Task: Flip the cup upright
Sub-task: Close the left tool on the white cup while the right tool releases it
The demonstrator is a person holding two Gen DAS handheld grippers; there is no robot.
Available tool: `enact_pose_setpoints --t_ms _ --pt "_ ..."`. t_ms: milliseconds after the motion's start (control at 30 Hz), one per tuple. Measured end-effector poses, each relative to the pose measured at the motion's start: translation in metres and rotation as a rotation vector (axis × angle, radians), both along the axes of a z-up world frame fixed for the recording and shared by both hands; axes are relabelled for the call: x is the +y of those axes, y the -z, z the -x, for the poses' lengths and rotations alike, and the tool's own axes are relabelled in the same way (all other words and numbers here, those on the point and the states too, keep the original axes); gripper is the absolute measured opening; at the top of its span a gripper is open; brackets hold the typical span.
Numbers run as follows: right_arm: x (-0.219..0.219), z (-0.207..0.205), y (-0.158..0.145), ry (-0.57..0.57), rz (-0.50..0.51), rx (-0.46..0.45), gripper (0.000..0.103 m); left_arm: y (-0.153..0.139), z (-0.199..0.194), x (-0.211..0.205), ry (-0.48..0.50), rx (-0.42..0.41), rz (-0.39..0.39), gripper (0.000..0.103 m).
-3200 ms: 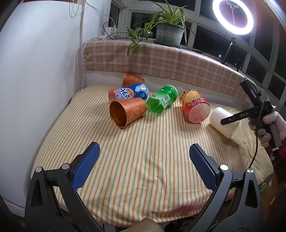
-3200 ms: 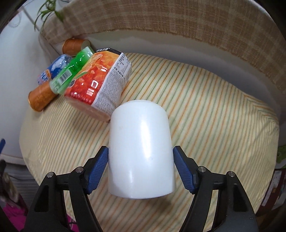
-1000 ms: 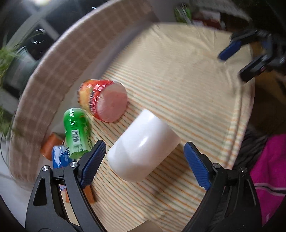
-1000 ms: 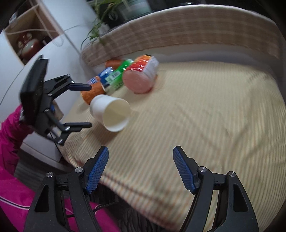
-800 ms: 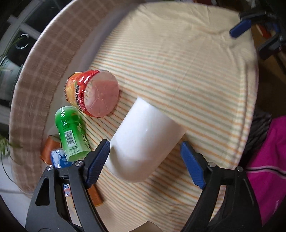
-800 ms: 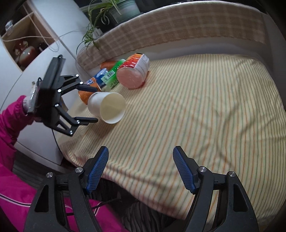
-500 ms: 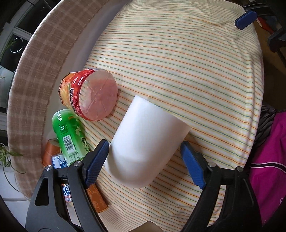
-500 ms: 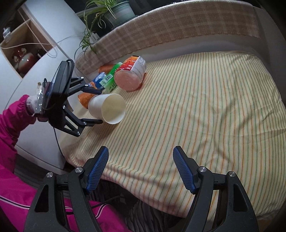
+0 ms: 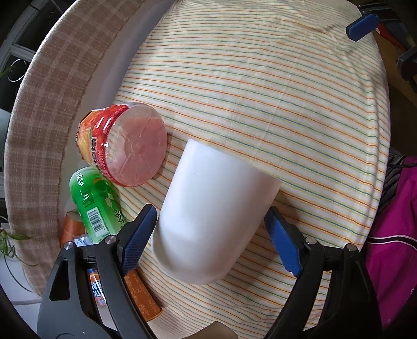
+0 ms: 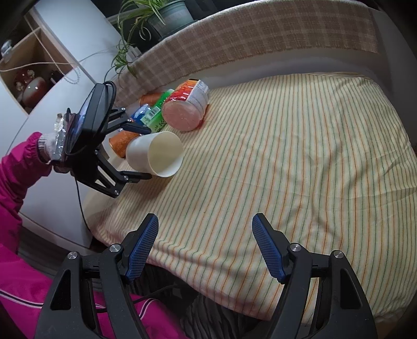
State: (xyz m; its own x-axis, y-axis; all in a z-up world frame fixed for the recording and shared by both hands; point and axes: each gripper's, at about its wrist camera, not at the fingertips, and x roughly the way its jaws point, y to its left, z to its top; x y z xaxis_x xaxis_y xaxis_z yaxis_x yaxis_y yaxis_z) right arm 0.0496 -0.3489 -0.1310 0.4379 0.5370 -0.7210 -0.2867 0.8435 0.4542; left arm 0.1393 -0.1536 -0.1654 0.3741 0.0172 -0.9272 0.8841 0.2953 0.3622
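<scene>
A white cup [image 9: 211, 216] lies on its side on the striped cloth [image 9: 260, 86], base toward the left wrist camera. My left gripper [image 9: 211, 234] is open, its blue pads either side of the cup's base; the left pad looks near or touching, the right pad stands apart. The right wrist view shows the cup [image 10: 156, 153] with its open mouth facing right, between the left gripper's fingers [image 10: 133, 177]. My right gripper [image 10: 206, 245] is open and empty above the cloth's front edge.
A red-capped jar [image 9: 125, 146], a green bottle [image 9: 96, 206], an orange cup [image 9: 140, 294] and a blue can [image 9: 96, 289] lie in a cluster left of the white cup. A plaid backrest [image 10: 260, 34] runs behind. A potted plant [image 10: 166, 15] stands beyond it.
The left gripper has come in around the white cup's base since a second ago. The right gripper has let go of the cup and drawn back to the cloth's edge.
</scene>
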Motion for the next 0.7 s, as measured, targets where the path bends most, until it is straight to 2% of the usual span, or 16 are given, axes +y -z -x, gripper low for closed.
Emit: enact_pose_setpoints --t_ms 133,367,500,700 --pt "-0.003 0.000 0.002 0.013 -0.002 0.007 0.074 0.007 -0.003 -0.006 0.012 0.018 -0.003 0.085" --pt "-0.006 0.000 0.005 0.032 -0.004 0.021 0.074 0.006 -0.005 -0.008 -0.003 0.014 0.057 0.084" --pt "-0.004 -0.001 0.006 0.038 0.001 0.025 0.074 0.000 -0.005 -0.003 -0.057 0.017 0.126 0.083" --pt "-0.003 -0.003 0.007 0.038 0.004 0.027 0.074 -0.015 -0.005 0.015 -0.178 0.027 0.301 0.083"
